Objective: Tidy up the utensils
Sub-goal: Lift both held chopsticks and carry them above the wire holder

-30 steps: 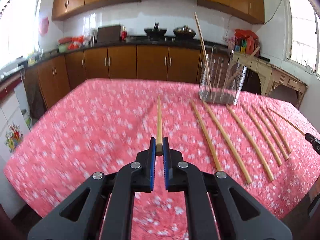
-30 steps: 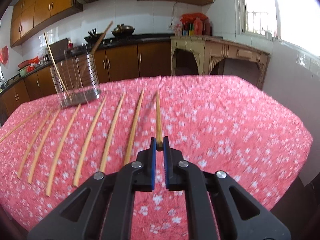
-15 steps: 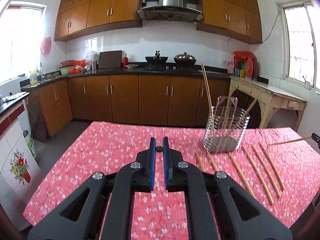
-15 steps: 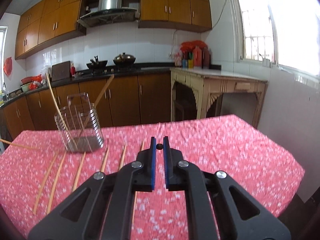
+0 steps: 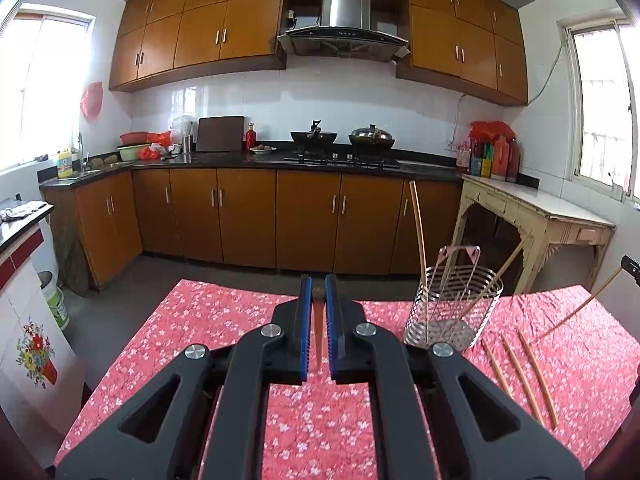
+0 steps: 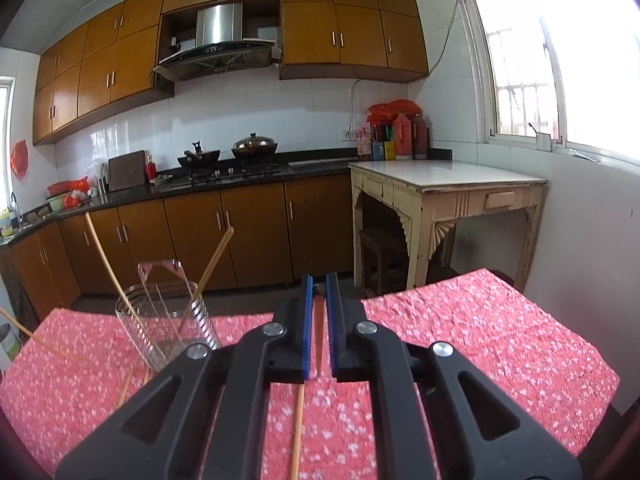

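My left gripper [image 5: 318,294] is shut on a wooden chopstick [image 5: 318,328], which hangs down between the blue pads. My right gripper [image 6: 319,294] is shut on another chopstick [image 6: 298,428], whose lower end hangs below the jaws. A steel wire utensil holder [image 5: 454,308] stands on the red floral tablecloth [image 5: 224,332] right of my left gripper, with two chopsticks leaning in it. It also shows in the right wrist view [image 6: 168,316], to the left. Three loose chopsticks [image 5: 516,364] lie right of the holder. The right gripper's chopstick [image 5: 580,308] shows slanted at the far right.
Loose chopsticks [image 6: 128,384] lie by the holder in the right wrist view. Wooden kitchen cabinets [image 5: 248,216] and a stove counter stand behind the table. A cream side table [image 6: 444,192] stands at the right near a window.
Both grippers have risen and tilted up, lifting their chopsticks off the tablecloth. The chopsticks now hang downward between the pads. The table lies lower in both views.
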`<state>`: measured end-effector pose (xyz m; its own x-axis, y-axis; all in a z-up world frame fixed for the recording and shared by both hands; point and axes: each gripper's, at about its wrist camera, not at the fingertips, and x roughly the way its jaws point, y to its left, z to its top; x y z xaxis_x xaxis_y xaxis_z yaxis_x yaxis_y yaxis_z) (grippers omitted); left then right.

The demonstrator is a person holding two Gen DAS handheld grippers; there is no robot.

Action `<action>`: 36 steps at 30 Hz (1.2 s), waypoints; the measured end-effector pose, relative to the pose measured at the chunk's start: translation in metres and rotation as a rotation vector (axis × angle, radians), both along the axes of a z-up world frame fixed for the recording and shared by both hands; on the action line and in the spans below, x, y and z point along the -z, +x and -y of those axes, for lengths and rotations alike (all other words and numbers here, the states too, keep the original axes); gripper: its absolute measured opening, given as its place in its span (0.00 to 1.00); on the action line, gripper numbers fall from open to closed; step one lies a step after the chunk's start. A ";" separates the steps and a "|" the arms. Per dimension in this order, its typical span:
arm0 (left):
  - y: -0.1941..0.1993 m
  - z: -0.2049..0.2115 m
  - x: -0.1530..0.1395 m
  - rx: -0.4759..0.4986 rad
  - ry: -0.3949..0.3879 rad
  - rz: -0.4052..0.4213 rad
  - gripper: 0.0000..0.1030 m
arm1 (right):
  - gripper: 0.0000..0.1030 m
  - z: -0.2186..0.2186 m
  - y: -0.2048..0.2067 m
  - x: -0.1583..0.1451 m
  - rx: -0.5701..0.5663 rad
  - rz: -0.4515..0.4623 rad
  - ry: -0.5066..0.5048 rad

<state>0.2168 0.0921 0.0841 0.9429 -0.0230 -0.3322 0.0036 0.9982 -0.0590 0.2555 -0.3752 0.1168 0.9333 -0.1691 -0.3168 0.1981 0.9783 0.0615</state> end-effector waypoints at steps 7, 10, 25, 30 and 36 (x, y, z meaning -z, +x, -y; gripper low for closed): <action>0.010 0.002 -0.013 0.021 0.002 0.002 0.07 | 0.07 0.001 0.006 -0.023 -0.030 0.031 0.014; 0.010 0.005 -0.018 0.030 0.008 0.012 0.07 | 0.07 -0.003 0.006 -0.034 -0.047 0.048 0.017; 0.016 0.042 -0.083 0.140 -0.045 0.103 0.07 | 0.07 -0.039 0.012 -0.100 -0.180 0.165 0.052; 0.024 0.063 -0.116 0.173 -0.044 0.160 0.07 | 0.07 -0.067 0.020 -0.126 -0.229 0.224 0.027; 0.043 0.085 -0.139 0.202 -0.061 0.168 0.07 | 0.07 -0.088 0.043 -0.141 -0.264 0.249 0.040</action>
<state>0.2600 0.0074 0.2231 0.9590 -0.2313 -0.1640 0.2168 0.9709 -0.1014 0.2982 -0.2871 0.2583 0.9925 0.0960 -0.0759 -0.0869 0.9895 0.1151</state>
